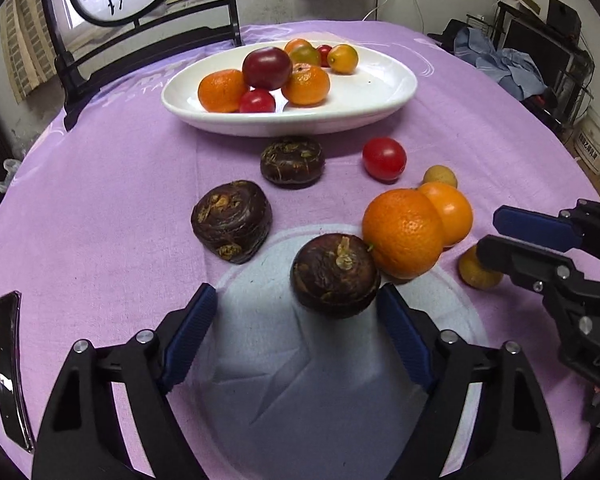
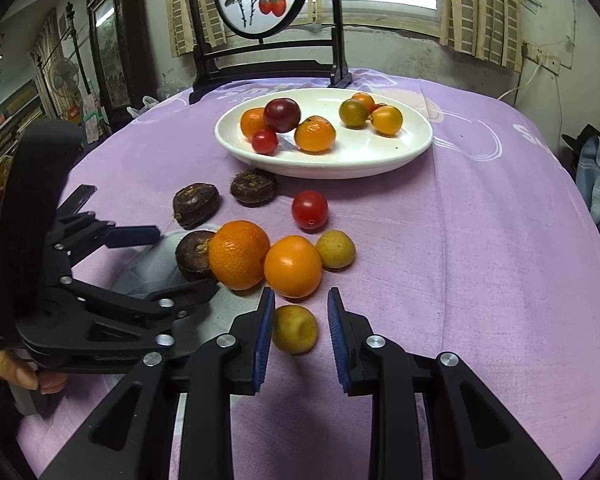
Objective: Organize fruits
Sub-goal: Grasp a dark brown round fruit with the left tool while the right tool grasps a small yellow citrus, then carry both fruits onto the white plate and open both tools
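Pick-up step. Your left gripper [image 1: 296, 328], jaws apart, straddles a dark water chestnut [image 1: 335, 274] on the bench [image 1: 100, 200] beside an orange [image 1: 404, 232]. Your right gripper [image 2: 300, 336] brackets a yellow-green fruit [image 2: 295, 329], jaws narrow, not clamping. Next: close, carry to the white plate [image 2: 380, 160].

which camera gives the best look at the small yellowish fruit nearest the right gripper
The right wrist view: the small yellowish fruit lies whole and close between the right gripper pads, its dented skin visible. In the left wrist view the same fruit sits near the edge, partly hidden behind that gripper's finger.
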Available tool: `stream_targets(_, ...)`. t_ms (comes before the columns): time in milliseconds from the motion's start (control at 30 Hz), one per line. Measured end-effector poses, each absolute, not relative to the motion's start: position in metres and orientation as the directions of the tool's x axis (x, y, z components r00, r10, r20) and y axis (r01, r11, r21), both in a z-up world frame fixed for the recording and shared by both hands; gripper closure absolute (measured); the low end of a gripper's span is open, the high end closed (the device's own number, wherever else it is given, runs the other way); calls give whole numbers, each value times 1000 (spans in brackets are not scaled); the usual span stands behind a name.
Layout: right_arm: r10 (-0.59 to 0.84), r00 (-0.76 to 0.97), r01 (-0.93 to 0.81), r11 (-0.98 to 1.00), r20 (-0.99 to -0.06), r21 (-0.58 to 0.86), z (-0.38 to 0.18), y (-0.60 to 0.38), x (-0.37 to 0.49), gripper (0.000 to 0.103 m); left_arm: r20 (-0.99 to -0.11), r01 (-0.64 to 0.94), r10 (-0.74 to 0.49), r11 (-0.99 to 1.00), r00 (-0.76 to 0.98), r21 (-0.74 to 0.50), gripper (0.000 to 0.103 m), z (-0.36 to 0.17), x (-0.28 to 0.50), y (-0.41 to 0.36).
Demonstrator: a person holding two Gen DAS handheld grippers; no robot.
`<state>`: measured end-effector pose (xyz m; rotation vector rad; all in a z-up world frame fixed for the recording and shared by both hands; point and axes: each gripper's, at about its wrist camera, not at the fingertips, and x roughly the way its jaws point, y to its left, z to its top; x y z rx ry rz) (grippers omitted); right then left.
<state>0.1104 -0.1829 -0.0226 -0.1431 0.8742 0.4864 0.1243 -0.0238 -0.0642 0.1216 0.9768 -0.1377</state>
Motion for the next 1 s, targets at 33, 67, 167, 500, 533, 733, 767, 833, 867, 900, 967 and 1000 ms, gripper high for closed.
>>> stream_targets(33,348,541,-465,882,-766,72,-23,-183,110,75,-831,173,-70,984,552,32,25,-64,125,-23)
stream_targets(67,346,539,-464,883,-768,73,-23,-183,111,75,-831,171,-80,985,550,18,25,-65,127,-22)
stream_targets(167,352,537,-464,882,-767,80,-23,-184,110,75,-826,161,-89,987,557,3,29,-65,132,-21)
stream_targets(500,364,512,-494,866,-778,80,-26,-180,106,65,-795,212,-132,977,592,-5,60,-63,140,-33)
stream_targets(533,360,508,-496,865,-783,77,-28,-179,105,64,-796,215,-133,977,591,-3,61,-63,139,-33)
stream_targets(733,315,502,-503,864,-805,24,-41,-170,103,64,-808,190,-165,979,566,-67,61,-58,134,-17)
stream_targets(767,313,505,-509,860,-804,15,-42,-168,102,68,-807,186,-166,980,567,-71,61,-57,134,-15)
stream_targets(833,310,512,-515,857,-801,3,-41,-166,101,74,-804,172,-163,982,572,-76,61,-55,133,-9)
stream_targets(867,316,512,-513,858,-798,11,-41,-167,101,75,-804,165,-164,983,572,-84,61,-55,133,-7)
stream_targets(900,324,511,-511,860,-796,21,-40,-168,102,75,-805,155,-168,983,568,-95,61,-55,133,-3)
stream_targets(967,336,518,-499,866,-787,41,-38,-172,103,75,-808,143,-167,984,565,-104,61,-54,134,1)
stream_targets(1000,345,519,-498,866,-782,51,-36,-174,103,75,-807,140,-162,985,568,-100,61,-52,133,2)
